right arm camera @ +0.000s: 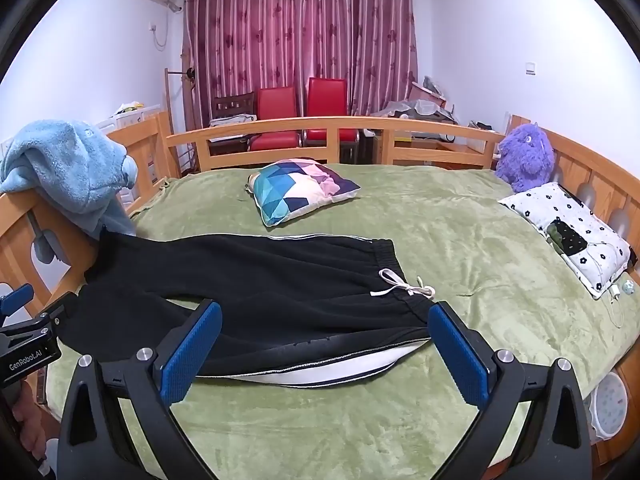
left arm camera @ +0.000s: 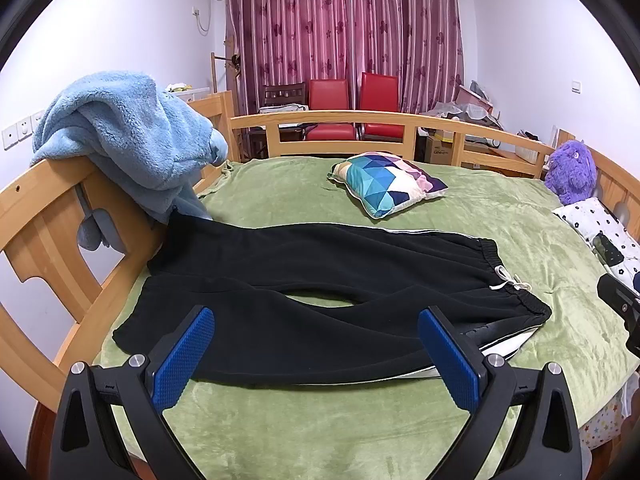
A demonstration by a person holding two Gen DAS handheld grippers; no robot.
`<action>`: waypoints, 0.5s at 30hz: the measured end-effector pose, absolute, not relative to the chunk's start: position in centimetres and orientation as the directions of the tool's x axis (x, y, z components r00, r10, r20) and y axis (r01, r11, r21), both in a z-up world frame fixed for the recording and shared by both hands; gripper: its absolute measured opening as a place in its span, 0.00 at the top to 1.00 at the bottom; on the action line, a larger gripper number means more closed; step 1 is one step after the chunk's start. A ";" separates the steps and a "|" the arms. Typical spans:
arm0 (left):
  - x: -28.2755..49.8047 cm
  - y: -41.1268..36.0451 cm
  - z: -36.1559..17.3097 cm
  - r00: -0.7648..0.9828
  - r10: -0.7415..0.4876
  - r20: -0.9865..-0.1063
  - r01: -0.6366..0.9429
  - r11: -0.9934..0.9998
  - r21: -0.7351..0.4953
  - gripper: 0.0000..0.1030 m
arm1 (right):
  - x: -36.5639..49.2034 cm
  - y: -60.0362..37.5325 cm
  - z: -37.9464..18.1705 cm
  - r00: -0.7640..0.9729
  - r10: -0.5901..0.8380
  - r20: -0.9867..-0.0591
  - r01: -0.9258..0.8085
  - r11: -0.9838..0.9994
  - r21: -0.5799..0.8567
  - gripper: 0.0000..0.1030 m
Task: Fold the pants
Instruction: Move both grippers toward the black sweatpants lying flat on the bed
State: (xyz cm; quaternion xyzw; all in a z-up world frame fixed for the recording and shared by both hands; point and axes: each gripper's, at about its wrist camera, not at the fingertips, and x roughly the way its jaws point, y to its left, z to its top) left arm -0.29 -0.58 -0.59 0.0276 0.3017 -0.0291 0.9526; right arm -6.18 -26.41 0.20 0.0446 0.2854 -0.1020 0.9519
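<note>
Black pants (left arm camera: 320, 280) lie flat on bed (left arm camera: 320, 420). Left tool (left arm camera: 316, 340) and right tool (right arm camera: 325, 336) both spread apart, empty. Leg cuffs at frame left partly hidden under blue blanket (left arm camera: 128, 140).

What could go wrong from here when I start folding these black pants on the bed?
The pants have leg ends lying against the blue blanket draped on the rail, so a lift there might drag it down. The white drawstring lies loose at the waistband and could catch a finger of the right tool. The left tool is also open; the soft green bed cover may bunch up.
</note>
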 end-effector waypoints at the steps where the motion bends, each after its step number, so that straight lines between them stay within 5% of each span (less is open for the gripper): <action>1: -0.3 -0.4 -0.6 0.817 -0.039 -0.576 0.071 0.997 0.033 0.00 | -6.2 -26.4 0.2 0.817 -0.168 -0.552 0.219 0.975 0.027 0.02; 15: -0.4 -0.1 0.1 0.818 -0.039 -0.574 0.064 0.998 0.024 0.00 | -5.8 -25.3 0.4 0.818 -0.154 -0.554 0.209 0.977 0.037 0.02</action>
